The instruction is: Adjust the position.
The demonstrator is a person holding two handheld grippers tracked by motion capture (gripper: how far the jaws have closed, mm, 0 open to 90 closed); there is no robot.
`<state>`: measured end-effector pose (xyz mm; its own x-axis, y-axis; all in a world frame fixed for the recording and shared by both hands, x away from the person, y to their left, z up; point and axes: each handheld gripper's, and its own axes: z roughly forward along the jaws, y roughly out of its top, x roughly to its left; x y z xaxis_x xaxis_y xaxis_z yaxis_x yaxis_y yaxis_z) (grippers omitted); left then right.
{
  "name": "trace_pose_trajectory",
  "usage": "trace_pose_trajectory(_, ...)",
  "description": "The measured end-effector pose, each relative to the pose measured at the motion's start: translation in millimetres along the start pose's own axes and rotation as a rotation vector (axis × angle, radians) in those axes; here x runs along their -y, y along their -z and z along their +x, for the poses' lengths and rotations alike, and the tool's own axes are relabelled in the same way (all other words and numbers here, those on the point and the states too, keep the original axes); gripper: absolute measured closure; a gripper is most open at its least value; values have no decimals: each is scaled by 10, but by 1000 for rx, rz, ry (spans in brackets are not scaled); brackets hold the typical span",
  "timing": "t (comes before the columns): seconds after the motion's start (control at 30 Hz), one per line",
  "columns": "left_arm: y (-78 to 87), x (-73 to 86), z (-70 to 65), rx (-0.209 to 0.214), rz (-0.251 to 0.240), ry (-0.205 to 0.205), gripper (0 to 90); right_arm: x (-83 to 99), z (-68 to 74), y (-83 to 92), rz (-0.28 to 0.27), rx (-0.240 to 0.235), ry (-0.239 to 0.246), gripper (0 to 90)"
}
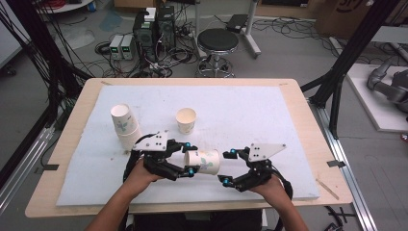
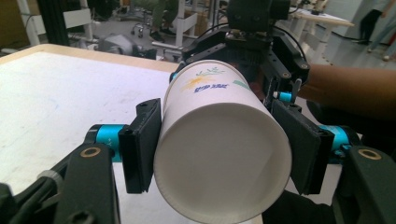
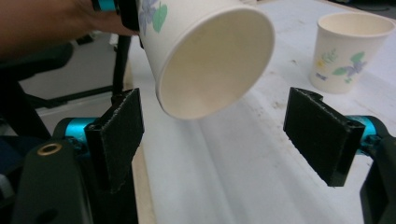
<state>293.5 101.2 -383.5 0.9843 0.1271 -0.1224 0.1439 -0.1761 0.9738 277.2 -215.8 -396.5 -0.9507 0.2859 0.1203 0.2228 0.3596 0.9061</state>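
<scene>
Sideways, left gripper [image 1: 189, 159] clasping cup [image 1: 204, 161]

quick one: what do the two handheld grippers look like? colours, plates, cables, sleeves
Both the left gripper and the right gripper are black linkage frames with bright blue cylindrical joints and brass-coloured pivot bushings. Each carries a grey three-cornered plate on top, dotted with small dark holes. The fingers are flat black rectangular pads. A black cable trails from each. Forearms are bare, no sleeves in view.
</scene>
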Motion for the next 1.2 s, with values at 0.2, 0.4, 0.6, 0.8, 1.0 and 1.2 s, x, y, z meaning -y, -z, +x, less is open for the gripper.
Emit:
trace_pose_trajectory(0.2, -34, -24, -40, 27, -15, -7, 359, -8, -2, -38, -16, -31, -2, 207)
trace_pose_trajectory(0.4, -67, -25, -50, 51, -20, -10, 363, -10, 4, -66, -28, -58, -6, 207)
trace_pose_trajectory(0.6, -83, -23, -42, 76, -54, 9, 366, -12, -25, -92, -57, -103, -13, 204)
trace_pose_trajectory(0.8, -75, -9, -37, 97, -83, 22, 365, 24, -32, -97, -113, -164, -30, 259)
trace_pose_trajectory(1.0, -63, 20, -41, 99, -99, 22, 364, 26, -13, -93, -121, -162, -29, 284)
trace_pose_trajectory(1.2, -74, -2, -65, 47, -45, 61, 185, 13, -17, -73, -115, -157, -23, 289)
